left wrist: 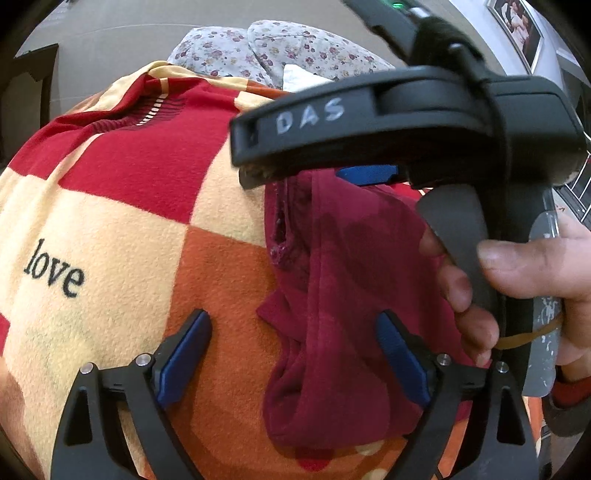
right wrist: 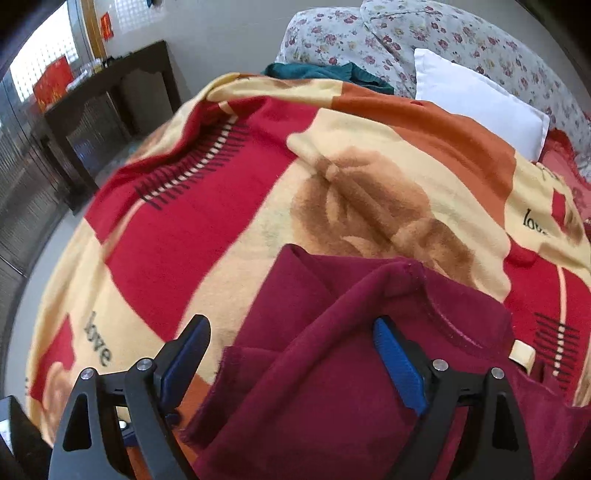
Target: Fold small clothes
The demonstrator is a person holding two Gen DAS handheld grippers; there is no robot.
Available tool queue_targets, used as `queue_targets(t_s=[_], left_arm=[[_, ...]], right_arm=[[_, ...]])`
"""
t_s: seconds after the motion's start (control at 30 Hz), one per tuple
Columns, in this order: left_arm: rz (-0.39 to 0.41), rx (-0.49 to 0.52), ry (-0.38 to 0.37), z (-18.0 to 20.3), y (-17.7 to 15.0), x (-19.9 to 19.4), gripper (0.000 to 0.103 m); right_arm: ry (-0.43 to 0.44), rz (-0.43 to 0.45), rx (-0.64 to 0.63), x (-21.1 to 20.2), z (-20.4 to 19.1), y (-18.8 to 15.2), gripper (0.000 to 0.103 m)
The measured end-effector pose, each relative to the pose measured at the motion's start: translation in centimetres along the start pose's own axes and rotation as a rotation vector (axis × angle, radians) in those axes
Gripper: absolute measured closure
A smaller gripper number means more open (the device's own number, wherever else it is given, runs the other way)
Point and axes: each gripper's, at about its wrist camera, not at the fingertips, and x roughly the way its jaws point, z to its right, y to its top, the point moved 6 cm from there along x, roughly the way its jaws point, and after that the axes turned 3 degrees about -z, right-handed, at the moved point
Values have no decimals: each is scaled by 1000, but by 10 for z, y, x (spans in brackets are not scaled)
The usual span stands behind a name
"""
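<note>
A small maroon garment lies bunched on a red, orange and cream checked blanket on a bed. My left gripper is open, its blue-padded fingers either side of the garment's left edge, just above it. My right gripper, seen from the side in the left wrist view, hovers over the far end of the garment. In the right wrist view my right gripper is open, with the folded maroon garment between and below its fingers.
The blanket covers most of the bed. A white pillow, floral bedding and a teal cloth lie at the head. A dark wooden table stands left of the bed. A framed picture hangs at the upper right.
</note>
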Motion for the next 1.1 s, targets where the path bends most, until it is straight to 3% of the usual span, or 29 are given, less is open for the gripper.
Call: queue_targets(t_s=[0.17,0.27,0.4,0.53,0.63,0.7,0.73,0.83,0.9,0.97,1.03,1.1], left_arm=[[-1,16,10,2,0,1,10],[4,19,8,3,-1,0,8],[18,27,18,3,0,2,6],[38,28,30,6,3,4,3],[65,12,-2,8,8,4,4],[85,-15,-92,11,11,-1,27],[69,-24,-118,12,11,0,54],[78,-2,-127,16,11,-3,69],[105,30,-144,23,11,-11,73],[131,71,-164,35,7,-21,74],[147,110,-175,45,7,-26,75],[152,142,-175,54,5,-28,75]], right_arm=[[-54,29,-40,2,2,-6,15],[-33,80,-42,-9,4,-9,30],[57,138,-6,-31,10,-14,63],[187,182,81,-52,26,-19,75],[259,199,137,-59,36,-24,76],[278,198,150,-59,38,-26,76],[285,196,154,-60,37,-27,76],[290,188,164,-60,36,-27,76],[288,176,165,-60,36,-27,76],[281,161,185,-61,35,-24,68],[270,135,201,-61,35,-22,43],[253,122,177,-63,29,-21,34]])
